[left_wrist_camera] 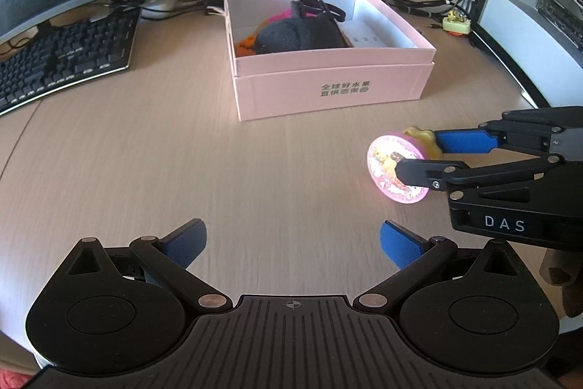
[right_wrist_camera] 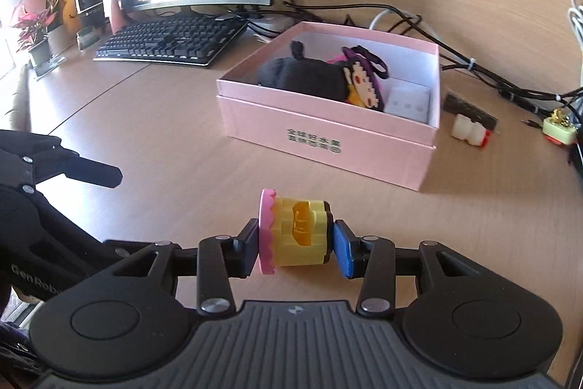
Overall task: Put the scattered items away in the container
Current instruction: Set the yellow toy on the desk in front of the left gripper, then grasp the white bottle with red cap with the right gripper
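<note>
The left gripper (left_wrist_camera: 293, 245) stood spread over bare desk (left_wrist_camera: 255, 170). The right gripper (right_wrist_camera: 297, 245) pinched a pink-and-yellow toy (right_wrist_camera: 291, 232) in front of the pink box (right_wrist_camera: 328, 133), its underside hidden. Inside the box, a black plush (right_wrist_camera: 302, 75) partly covered other items.

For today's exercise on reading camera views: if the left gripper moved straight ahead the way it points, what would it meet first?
The left gripper, jaws open and empty, points across bare desk at the pink box. It would probably meet the box's front wall first, if it stays low enough; height is unclear.
</note>
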The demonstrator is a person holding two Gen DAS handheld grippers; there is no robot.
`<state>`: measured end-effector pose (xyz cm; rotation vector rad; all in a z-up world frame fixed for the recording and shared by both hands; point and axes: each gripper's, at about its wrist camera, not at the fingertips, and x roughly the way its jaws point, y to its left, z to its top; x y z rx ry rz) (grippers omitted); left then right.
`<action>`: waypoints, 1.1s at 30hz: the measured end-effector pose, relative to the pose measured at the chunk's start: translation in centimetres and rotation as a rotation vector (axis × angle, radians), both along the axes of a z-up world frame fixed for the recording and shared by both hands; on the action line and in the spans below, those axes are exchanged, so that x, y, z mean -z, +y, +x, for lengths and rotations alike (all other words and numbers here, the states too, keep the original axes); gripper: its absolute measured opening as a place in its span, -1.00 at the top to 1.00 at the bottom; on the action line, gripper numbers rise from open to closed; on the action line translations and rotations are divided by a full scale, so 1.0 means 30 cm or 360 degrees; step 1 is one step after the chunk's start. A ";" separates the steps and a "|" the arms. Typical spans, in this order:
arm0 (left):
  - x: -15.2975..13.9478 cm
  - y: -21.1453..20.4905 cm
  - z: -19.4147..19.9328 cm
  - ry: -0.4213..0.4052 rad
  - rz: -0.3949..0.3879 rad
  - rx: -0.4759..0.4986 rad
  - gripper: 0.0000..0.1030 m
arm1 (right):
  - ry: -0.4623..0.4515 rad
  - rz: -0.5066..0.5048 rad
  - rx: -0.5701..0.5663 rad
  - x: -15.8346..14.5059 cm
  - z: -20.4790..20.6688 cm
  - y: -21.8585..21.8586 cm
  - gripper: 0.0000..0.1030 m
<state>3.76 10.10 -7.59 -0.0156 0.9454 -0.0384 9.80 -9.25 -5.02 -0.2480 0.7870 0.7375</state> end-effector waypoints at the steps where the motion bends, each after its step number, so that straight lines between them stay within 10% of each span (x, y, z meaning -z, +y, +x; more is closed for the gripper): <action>1: -0.001 0.000 -0.002 -0.0001 -0.0001 0.0001 -1.00 | -0.0008 0.0006 -0.0003 -0.008 -0.006 0.000 0.16; 25: 0.011 -0.217 0.143 -0.0047 0.0146 0.0321 -1.00 | -0.0079 -0.0014 0.0315 -0.077 0.106 -0.207 -0.13; 33: 0.017 -0.118 0.205 -0.0026 0.0268 0.0160 -1.00 | -0.0156 0.0065 0.0532 -0.019 0.286 -0.297 -0.21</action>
